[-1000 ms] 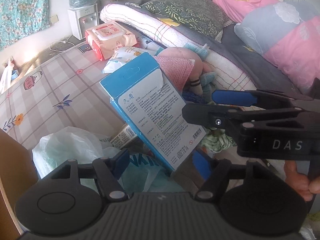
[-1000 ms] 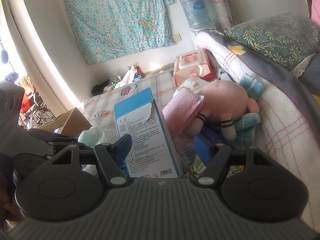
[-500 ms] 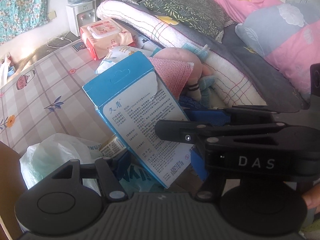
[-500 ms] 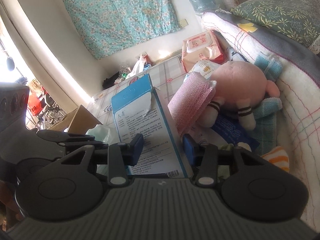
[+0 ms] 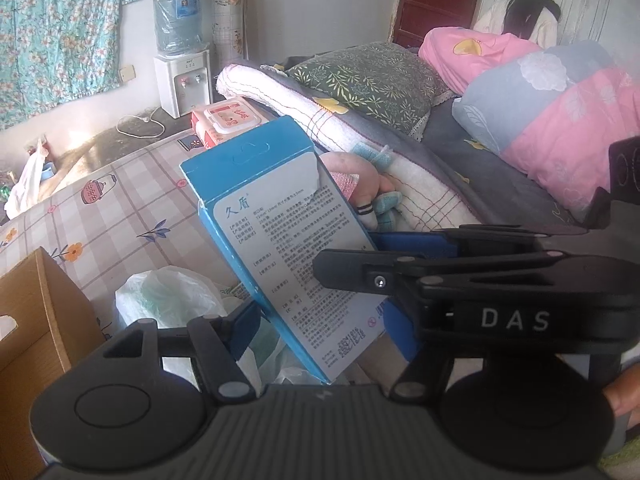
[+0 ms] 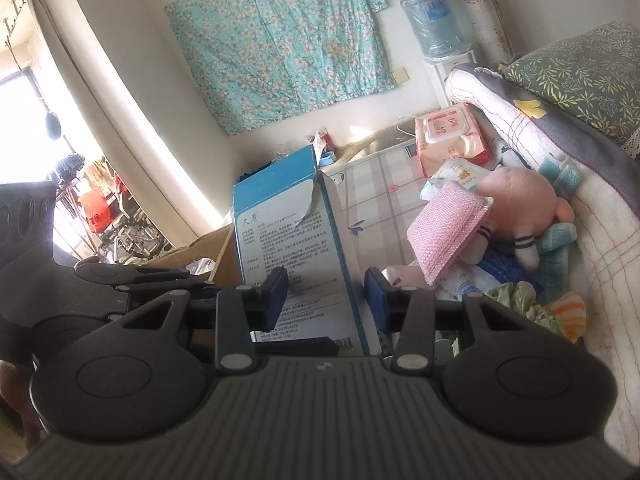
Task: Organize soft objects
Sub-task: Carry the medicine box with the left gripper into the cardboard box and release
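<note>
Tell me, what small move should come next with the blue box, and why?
Probably carry the blue box left toward the cardboard carton. The right gripper has its fingers shut on the box, which is held upright and apart from the plush toy.

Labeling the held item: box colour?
Blue box with a white printed panel; clearest in the left wrist view.
</note>
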`<state>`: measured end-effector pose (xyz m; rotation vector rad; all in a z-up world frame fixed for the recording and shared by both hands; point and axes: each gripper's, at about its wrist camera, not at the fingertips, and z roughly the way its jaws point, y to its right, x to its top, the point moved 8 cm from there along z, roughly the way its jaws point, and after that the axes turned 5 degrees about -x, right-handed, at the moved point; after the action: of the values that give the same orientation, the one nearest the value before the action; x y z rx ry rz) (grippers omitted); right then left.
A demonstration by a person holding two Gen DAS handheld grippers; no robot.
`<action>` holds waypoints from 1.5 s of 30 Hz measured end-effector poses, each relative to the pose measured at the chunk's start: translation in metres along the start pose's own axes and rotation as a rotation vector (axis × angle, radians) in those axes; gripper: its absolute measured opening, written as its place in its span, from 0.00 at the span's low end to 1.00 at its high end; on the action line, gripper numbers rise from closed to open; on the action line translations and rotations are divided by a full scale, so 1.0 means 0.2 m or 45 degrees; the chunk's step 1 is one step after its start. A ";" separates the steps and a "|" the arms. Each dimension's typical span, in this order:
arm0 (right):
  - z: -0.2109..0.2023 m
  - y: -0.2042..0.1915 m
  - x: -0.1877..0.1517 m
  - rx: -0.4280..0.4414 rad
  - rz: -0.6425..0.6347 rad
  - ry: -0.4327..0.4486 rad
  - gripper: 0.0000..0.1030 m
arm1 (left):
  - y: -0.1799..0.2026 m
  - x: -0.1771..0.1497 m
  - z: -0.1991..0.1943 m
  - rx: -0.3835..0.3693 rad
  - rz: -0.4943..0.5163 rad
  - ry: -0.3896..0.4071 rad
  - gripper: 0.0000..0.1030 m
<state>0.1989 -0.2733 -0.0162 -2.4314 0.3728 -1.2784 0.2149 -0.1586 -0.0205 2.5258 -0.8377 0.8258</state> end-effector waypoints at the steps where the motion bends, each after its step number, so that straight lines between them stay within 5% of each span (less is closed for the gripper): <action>1: -0.02 -0.04 0.00 0.013 -0.008 0.004 0.41 | 0.00 -0.01 -0.05 0.011 -0.001 0.016 0.66; 14: -0.08 -0.76 -0.12 0.284 -0.158 -0.074 0.41 | -0.26 -0.27 -0.59 0.207 -0.180 0.151 0.66; 24: 0.19 -1.23 -0.36 0.407 -0.191 -0.300 0.41 | -0.71 -0.58 -0.73 0.354 -0.397 0.079 0.67; 32: 0.40 -1.17 -0.39 0.245 -0.188 -0.308 0.46 | -0.98 -0.77 -0.45 0.322 -0.484 -0.110 0.69; 39: 0.31 -0.99 -0.33 0.214 -0.215 -0.237 0.50 | -1.05 -0.94 -0.30 0.291 -0.562 -0.280 0.68; 45: 0.26 -0.89 -0.31 0.231 -0.190 -0.225 0.51 | -1.09 -0.92 -0.18 0.301 -0.568 -0.347 0.56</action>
<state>0.2184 -0.0788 -0.0111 -2.4278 0.0256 -1.0910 0.2166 0.1040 -0.1395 2.9166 -0.2300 0.4626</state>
